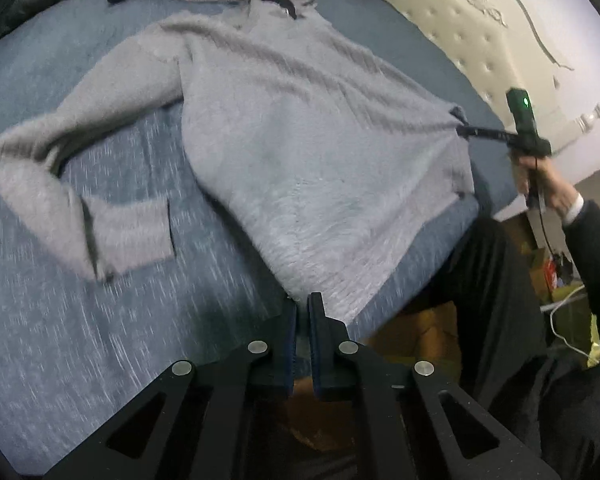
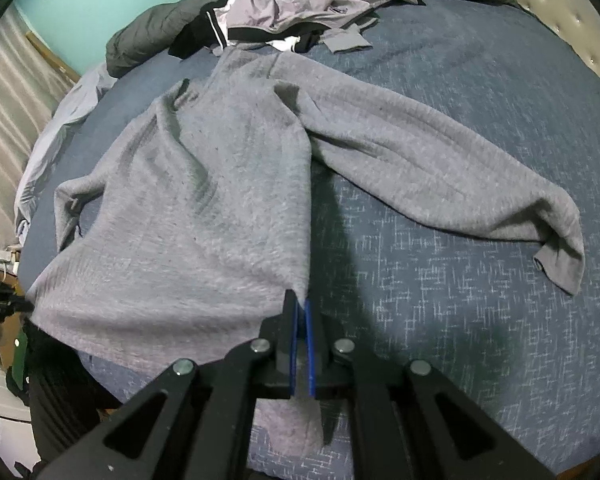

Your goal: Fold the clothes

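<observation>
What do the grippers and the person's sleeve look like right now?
Both the left gripper and the right gripper are black with blue pads and silver rivets. From the left wrist view, the right one shows a green light, a black cable, and a dark sleeve with a white cuff.

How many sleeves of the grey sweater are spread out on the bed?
2. One sleeve lies out to one side of the grey sweater, cuff bent back; the other sleeve stretches out on the opposite side, across the bed.

Dim indoor light, fisheye-warped edges, motion blur in the left view
</observation>
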A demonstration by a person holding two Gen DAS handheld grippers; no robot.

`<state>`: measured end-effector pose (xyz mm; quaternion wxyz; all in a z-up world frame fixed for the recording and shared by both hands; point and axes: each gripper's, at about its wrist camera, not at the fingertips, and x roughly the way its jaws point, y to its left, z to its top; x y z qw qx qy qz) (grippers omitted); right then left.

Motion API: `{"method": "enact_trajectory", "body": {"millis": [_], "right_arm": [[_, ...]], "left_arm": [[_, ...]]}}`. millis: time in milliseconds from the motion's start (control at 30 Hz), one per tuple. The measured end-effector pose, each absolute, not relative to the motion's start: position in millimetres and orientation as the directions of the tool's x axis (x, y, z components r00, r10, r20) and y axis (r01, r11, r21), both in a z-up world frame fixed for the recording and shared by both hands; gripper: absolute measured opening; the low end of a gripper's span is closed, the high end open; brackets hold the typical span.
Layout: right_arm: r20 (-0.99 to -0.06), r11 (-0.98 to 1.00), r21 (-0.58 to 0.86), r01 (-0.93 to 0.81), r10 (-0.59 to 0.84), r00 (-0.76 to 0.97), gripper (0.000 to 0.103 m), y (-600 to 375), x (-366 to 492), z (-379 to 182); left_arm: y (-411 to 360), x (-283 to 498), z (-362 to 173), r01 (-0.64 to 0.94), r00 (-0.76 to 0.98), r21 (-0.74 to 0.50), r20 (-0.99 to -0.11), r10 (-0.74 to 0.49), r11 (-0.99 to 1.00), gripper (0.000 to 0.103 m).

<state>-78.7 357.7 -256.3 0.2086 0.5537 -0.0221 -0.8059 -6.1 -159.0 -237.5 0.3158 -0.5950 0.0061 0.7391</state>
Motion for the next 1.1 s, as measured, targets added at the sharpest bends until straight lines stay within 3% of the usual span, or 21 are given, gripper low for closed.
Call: {"method": "enact_trajectory", "body": {"millis": [167, 533, 700, 767, 833, 1100], "right_arm": [[-0.899, -0.921, 0.235, 0.310, -0.327, -0.292, 0.025, 368.1, -62.2, -259.5], [-0.900, -0.887, 0.350, 0.302, -0.408, -0.156, 0.040, 385.0, -22.7, -297.1], [-0.900, -0.878, 0.365, 0.311, -0.418, -0.123, 0.039, 371.6, -22.4, -314.0], [-0.898, -0.875, 0.371, 0.311, -0.424, -0.120, 0.014, 370.6, -22.0, -316.1], [-0.896, -0.874, 0.375, 0.310, -0.428, -0.123, 0.006, 371.8, -20.4, -315.7], [-0.880, -0.842, 0.371, 0.392, -0.454, -0.143, 0.005, 378.0, 3.6, -261.8]], "left_arm": [[-165.0, 3.6, -257.4, -0.443, -0.069, -0.367, -0.896, 0.439, -0.818, 0.006], [-166.0, -8.8, -264.4, -0.406, -0.091, -0.377, -0.890, 0.447, -0.833, 0.006], [-172.2, -9.7, -258.4, -0.392, -0.120, -0.383, -0.880, 0.459, -0.836, 0.006], [-173.1, -8.0, -256.4, -0.390, -0.129, -0.386, -0.876, 0.464, -0.836, 0.006], [-173.7, -6.8, -253.9, -0.389, -0.136, -0.386, -0.874, 0.466, -0.837, 0.006], [-190.0, -3.1, -245.4, -0.379, -0.167, -0.381, -0.869, 0.467, -0.843, 0.006]]}}
